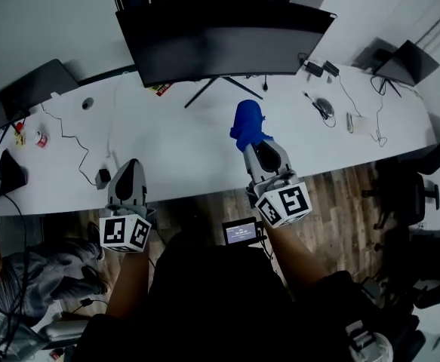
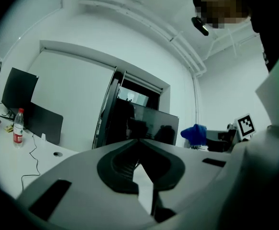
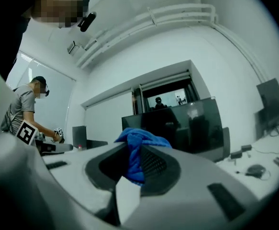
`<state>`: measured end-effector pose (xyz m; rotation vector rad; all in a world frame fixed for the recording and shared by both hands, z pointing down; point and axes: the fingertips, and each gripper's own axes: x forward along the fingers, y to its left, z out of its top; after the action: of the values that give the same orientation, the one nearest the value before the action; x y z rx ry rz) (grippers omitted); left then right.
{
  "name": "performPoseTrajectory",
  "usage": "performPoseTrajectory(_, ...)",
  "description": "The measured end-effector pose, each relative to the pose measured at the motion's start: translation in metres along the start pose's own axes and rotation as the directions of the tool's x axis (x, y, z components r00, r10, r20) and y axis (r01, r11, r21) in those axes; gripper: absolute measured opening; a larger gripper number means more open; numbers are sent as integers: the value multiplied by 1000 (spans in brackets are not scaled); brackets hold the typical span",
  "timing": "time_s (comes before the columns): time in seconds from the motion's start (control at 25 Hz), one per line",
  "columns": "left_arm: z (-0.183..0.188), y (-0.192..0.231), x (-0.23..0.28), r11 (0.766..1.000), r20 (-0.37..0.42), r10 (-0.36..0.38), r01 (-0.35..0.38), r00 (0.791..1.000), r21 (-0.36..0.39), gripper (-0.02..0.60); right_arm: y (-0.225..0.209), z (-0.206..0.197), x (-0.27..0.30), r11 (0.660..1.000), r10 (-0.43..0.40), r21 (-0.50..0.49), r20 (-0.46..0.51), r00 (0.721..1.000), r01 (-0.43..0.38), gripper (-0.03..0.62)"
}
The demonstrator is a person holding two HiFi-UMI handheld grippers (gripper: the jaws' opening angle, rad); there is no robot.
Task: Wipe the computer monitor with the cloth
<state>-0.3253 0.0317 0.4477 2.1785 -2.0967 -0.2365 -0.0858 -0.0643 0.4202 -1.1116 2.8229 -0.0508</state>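
A wide black monitor (image 1: 223,44) stands at the back of the white desk (image 1: 189,145), its screen dark. My right gripper (image 1: 250,143) is shut on a blue cloth (image 1: 247,123), held above the desk in front of the monitor's lower right part. In the right gripper view the blue cloth (image 3: 138,150) bunches out between the jaws, with the monitor (image 3: 192,126) beyond it. My left gripper (image 1: 127,173) hovers near the desk's front edge, left of the monitor, shut and empty. In the left gripper view the monitor (image 2: 149,126) and blue cloth (image 2: 194,134) show ahead.
Laptops (image 1: 38,85) and cables lie on the desk's left, with a bottle (image 2: 18,126). Adapters, a mouse (image 1: 324,105) and another laptop (image 1: 404,62) sit at the right. A black chair (image 1: 412,191) stands at the desk's right, and a person (image 3: 27,109) works nearby.
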Motion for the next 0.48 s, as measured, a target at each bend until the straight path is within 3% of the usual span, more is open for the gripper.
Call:
performPoseTrajectory(0.16,-12,-51,-39,999,10,-45,45,999,10,-7,0,-26,-74,999,-41,11,-47,998,42,58)
performPoseTrajectory(0.48,-37,-130,-112,994,-64,-109,110,992,16,-6,-2,-47,-196,992,-109,53,-81,991,113,58)
